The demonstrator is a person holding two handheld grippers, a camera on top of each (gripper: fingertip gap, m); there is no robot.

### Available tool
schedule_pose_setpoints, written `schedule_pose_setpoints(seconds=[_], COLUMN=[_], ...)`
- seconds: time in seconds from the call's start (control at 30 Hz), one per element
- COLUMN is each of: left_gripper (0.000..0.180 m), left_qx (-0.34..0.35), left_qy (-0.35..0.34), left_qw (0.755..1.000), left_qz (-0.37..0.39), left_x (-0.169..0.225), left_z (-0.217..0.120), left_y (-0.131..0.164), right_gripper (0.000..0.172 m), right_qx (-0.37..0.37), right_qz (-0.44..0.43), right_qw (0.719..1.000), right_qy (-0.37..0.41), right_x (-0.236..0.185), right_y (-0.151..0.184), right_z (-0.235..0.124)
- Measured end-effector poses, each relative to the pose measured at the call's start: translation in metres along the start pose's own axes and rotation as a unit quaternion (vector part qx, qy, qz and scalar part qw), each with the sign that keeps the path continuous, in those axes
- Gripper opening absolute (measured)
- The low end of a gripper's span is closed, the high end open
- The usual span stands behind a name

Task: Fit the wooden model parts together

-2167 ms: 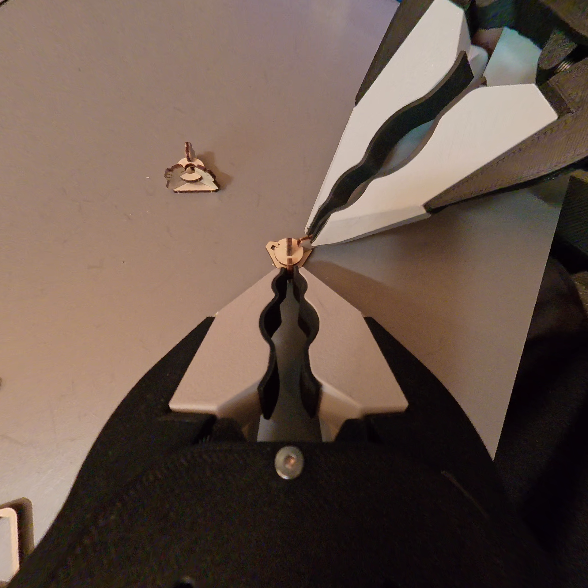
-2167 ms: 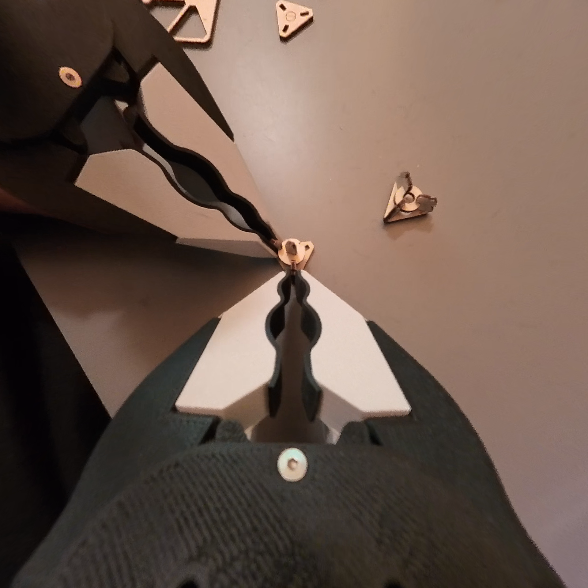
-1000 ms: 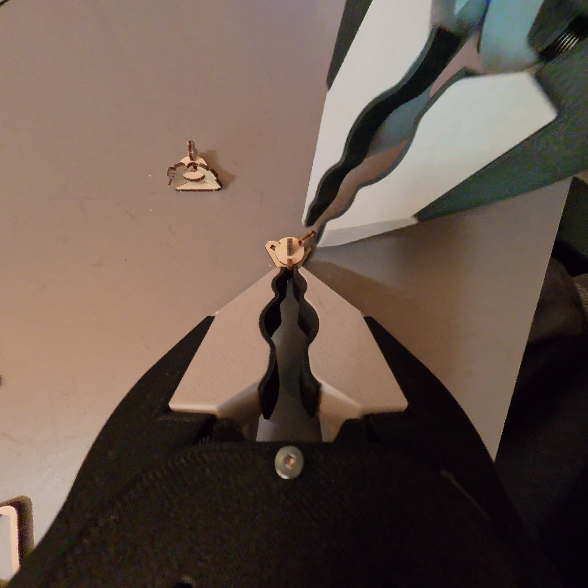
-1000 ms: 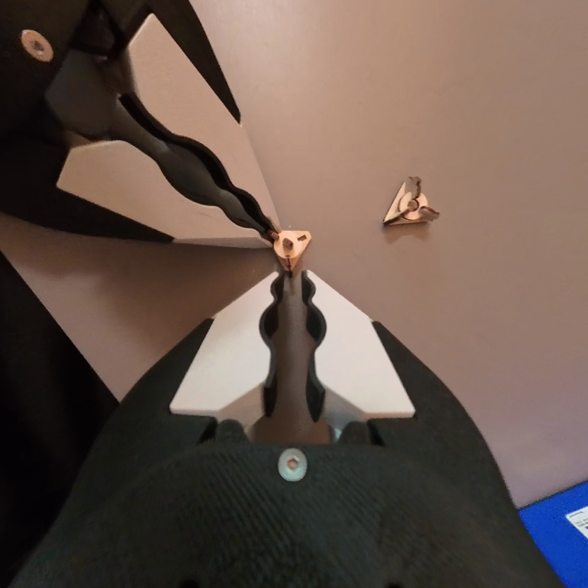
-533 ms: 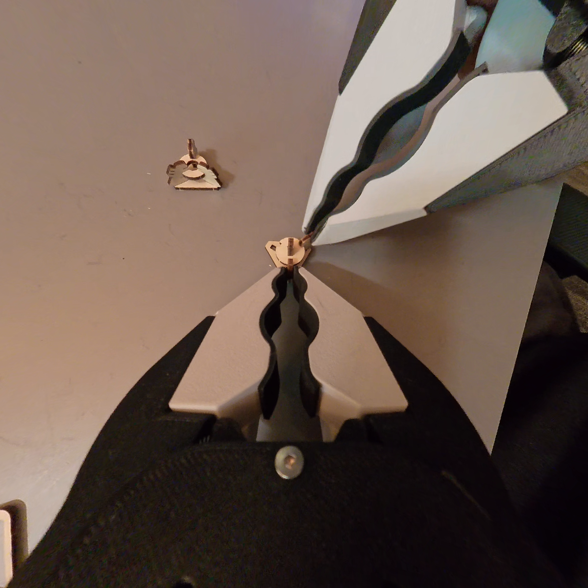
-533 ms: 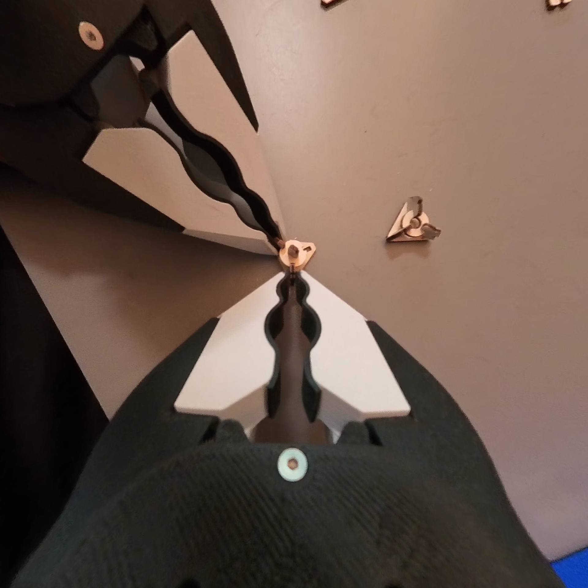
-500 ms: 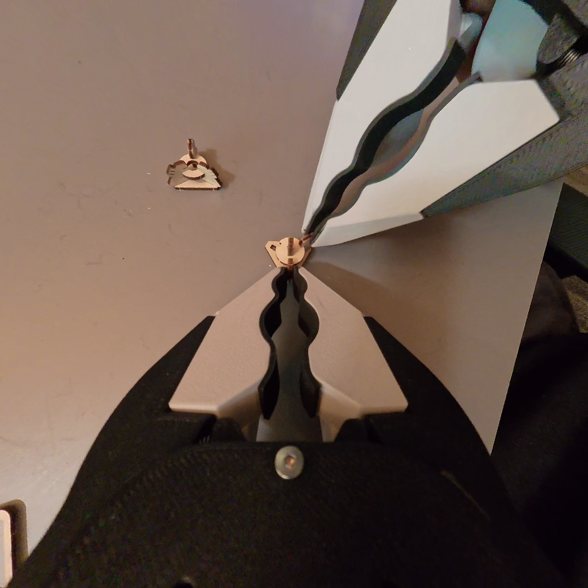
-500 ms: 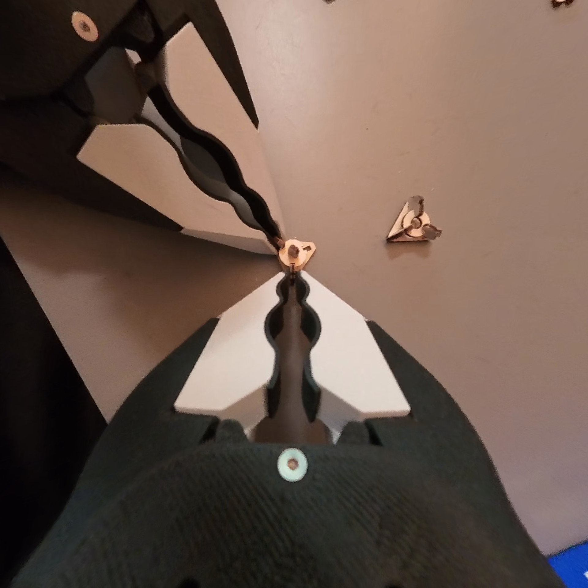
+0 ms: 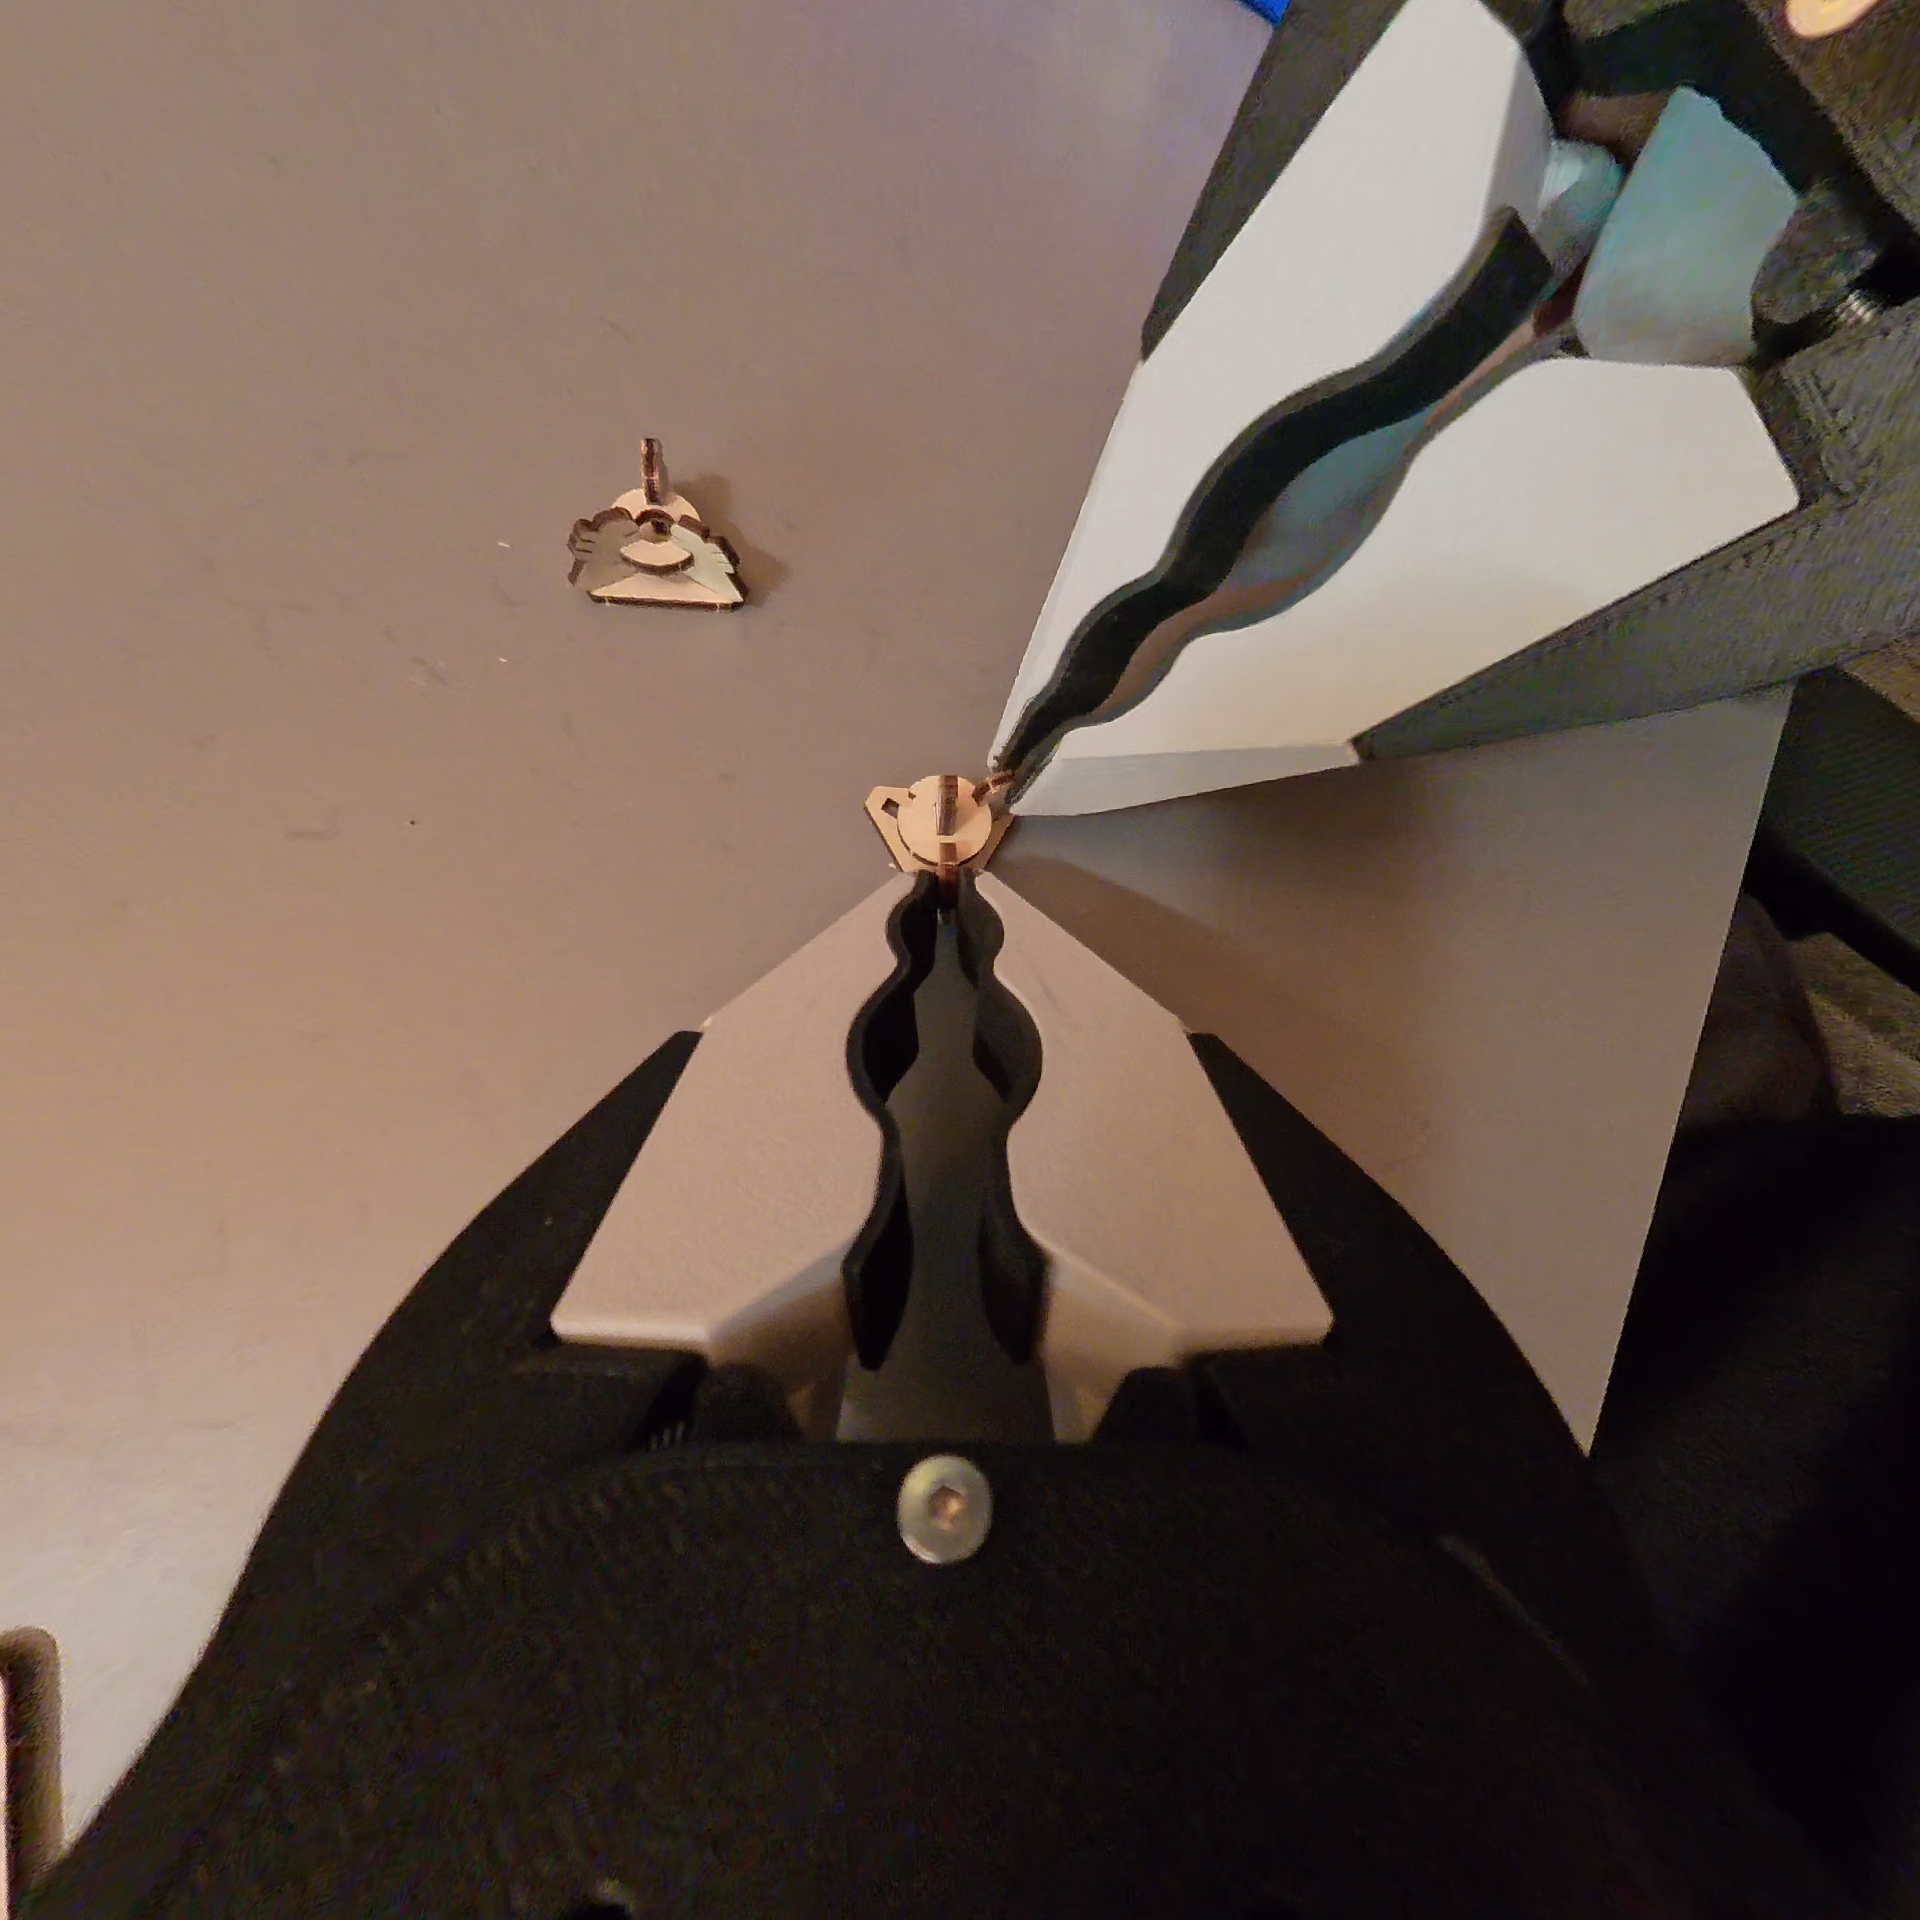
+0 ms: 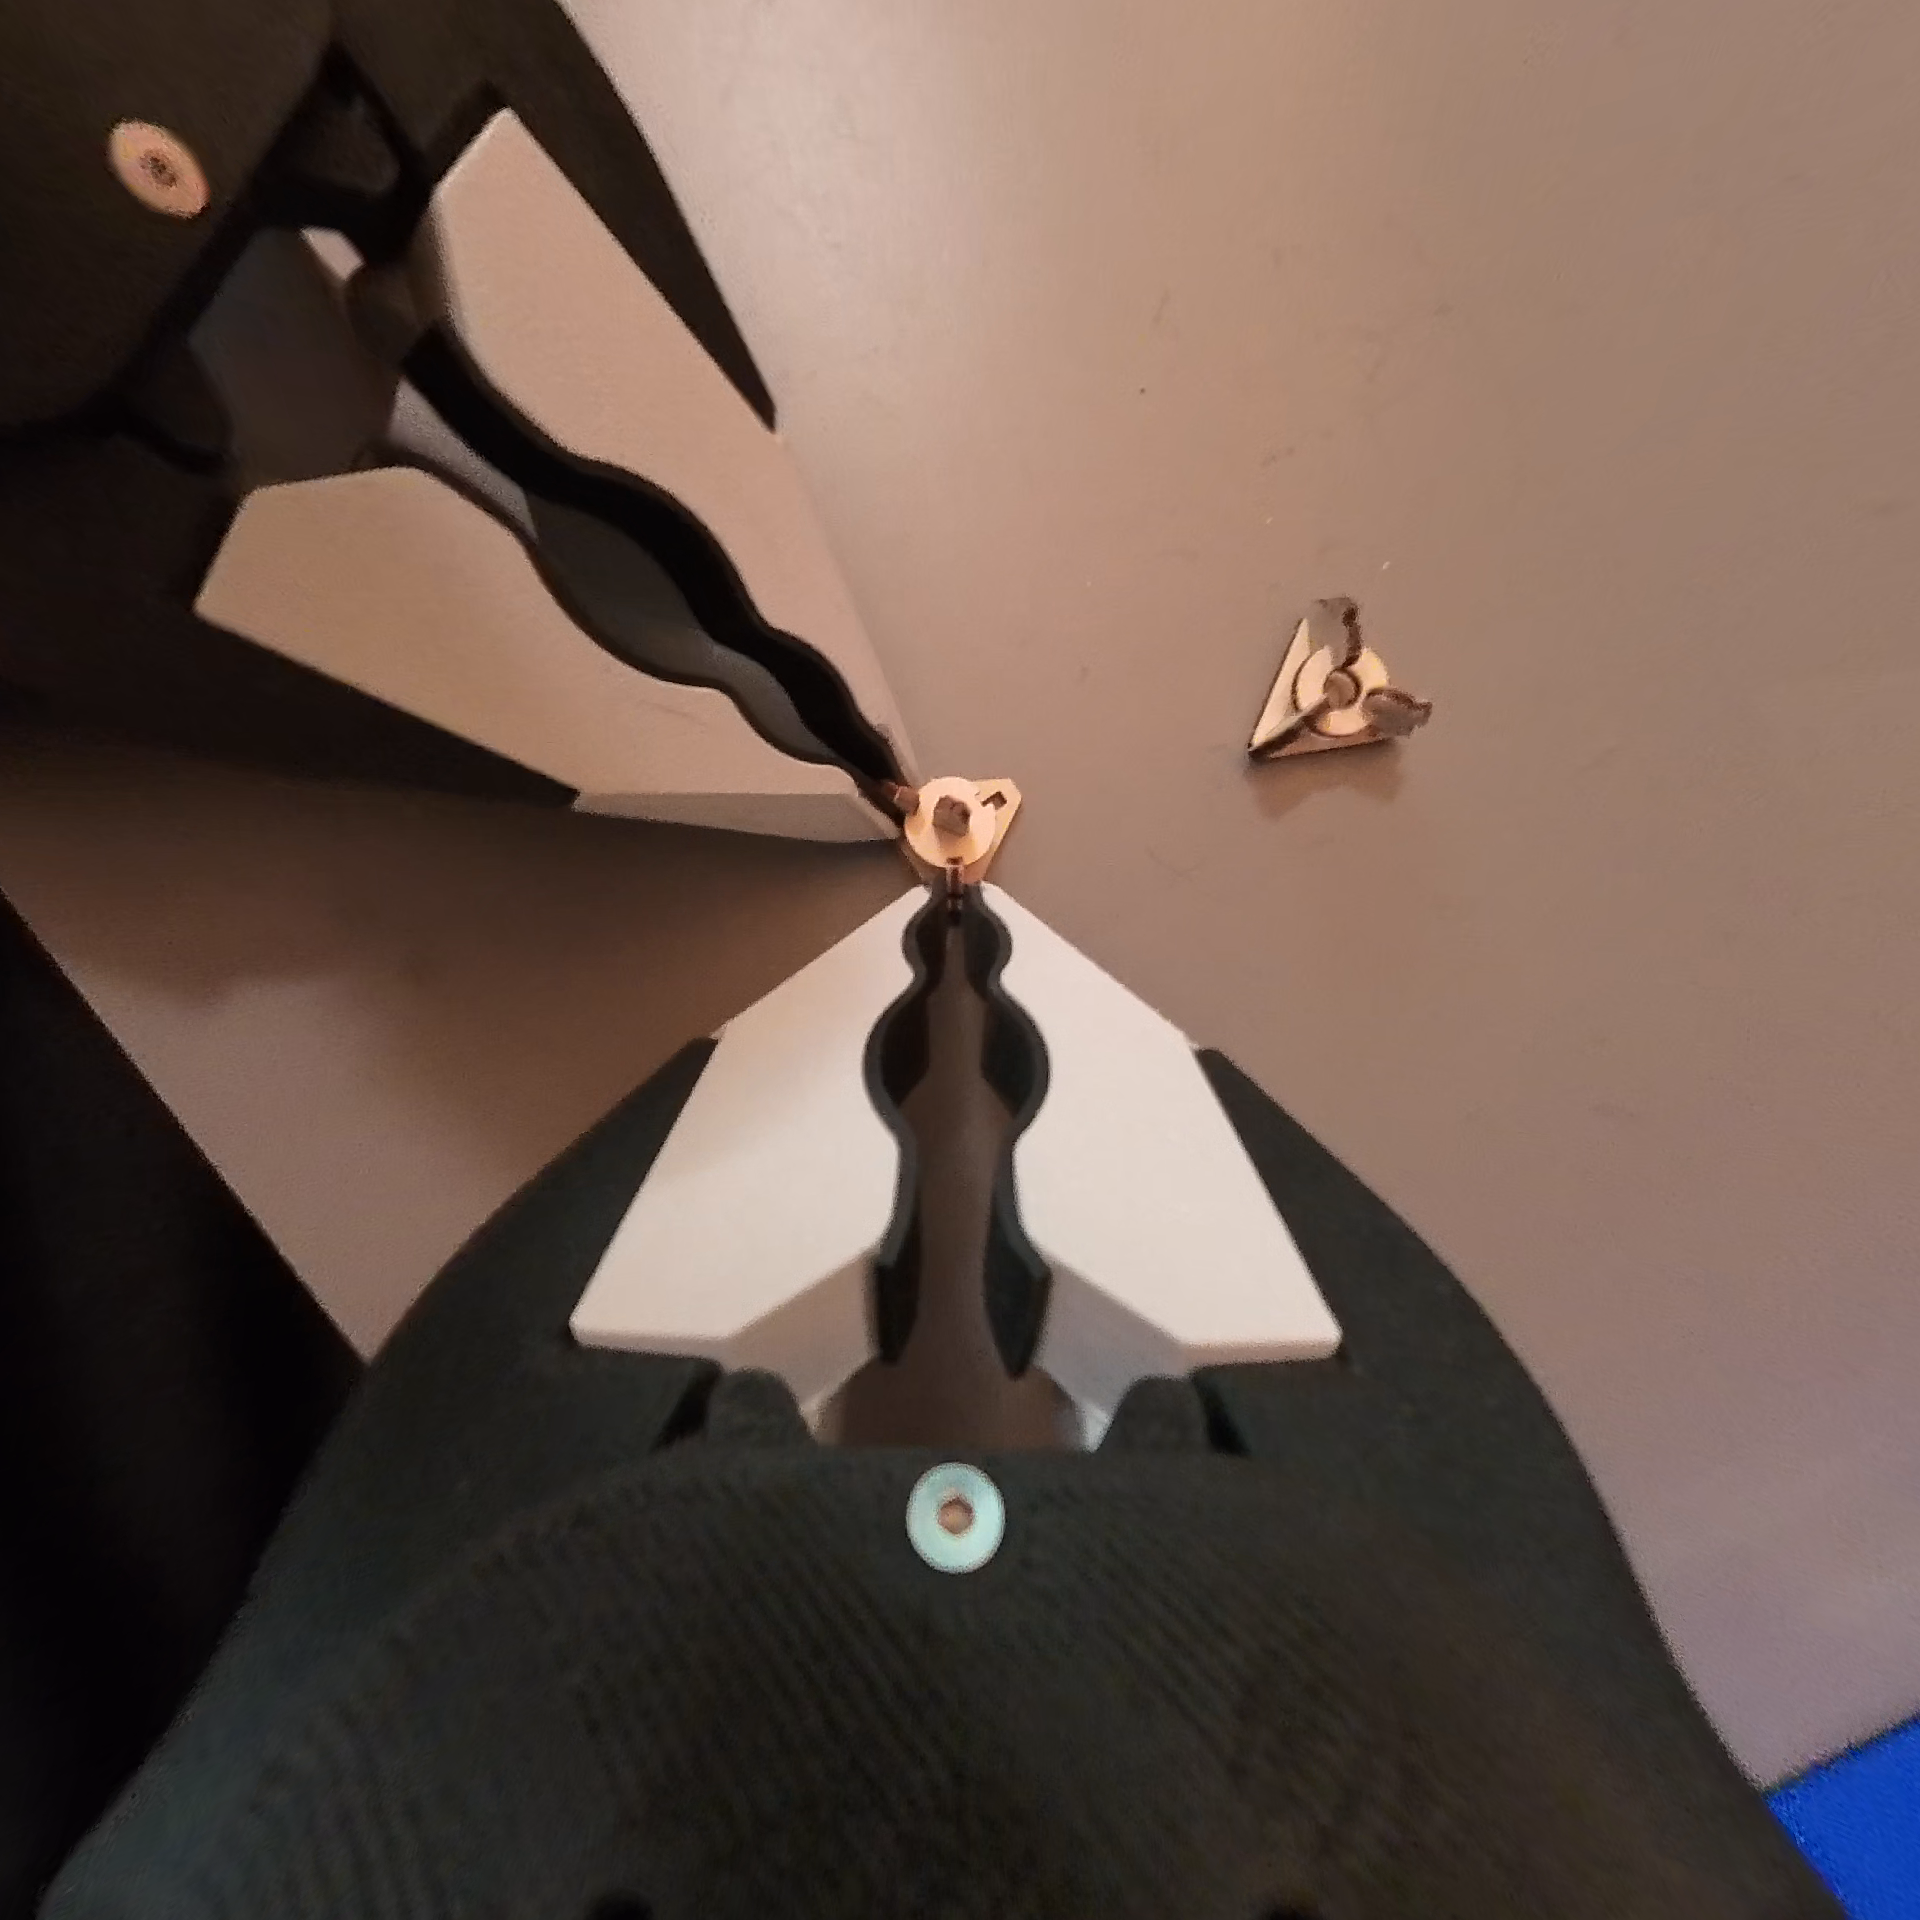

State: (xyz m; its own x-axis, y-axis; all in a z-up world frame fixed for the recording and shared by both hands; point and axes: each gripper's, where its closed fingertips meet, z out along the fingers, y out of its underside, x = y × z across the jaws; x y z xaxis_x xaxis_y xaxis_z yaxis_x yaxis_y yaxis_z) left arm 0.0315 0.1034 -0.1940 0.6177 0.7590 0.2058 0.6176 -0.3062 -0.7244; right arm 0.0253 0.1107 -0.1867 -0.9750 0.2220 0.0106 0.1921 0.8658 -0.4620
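surface: plain grey-brown tabletop (image 9: 312,935), dim warm light.
left of scene: a second small wooden triangular assembly (image 9: 655,551) lies alone, well apart.
centre: small pale laser-cut wooden triangle with a round disc on top (image 9: 940,826), held just above the tabletop between both tools.
left gripper (image 9: 943,883): pinched on a thin wooden tab at the piece's near edge.
right gripper (image 10: 954,896): pinched on another thin tab.
handling: likely very light, stiff, brittle; slim tabs could snap, so grip gently near their roots.
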Motion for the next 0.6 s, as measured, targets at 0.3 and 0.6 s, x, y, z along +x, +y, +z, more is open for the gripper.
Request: schedule_pose_setpoints(seconds=[0.3,0.6], left_gripper=[0.001,0.001], left_qx=[0.0,0.002], left_qy=[0.0,0.02], left_qw=[1.0,1.0], left_qz=[-0.002,-0.023], left_x=[-0.0003,0.0003], left_z=[-0.0002,-0.0004], left_y=[0.0001,0.0002], right_gripper=[0.0,0.0], right_qx=[-0.095,-0.181], right_qz=[0.016,-0.01], right_qw=[0.995,0.983], right_qy=[0.006,0.001], right_x=[0.0,-0.0002], right_y=[0.002,0.0035], right_z=[0.0007,0.0013])
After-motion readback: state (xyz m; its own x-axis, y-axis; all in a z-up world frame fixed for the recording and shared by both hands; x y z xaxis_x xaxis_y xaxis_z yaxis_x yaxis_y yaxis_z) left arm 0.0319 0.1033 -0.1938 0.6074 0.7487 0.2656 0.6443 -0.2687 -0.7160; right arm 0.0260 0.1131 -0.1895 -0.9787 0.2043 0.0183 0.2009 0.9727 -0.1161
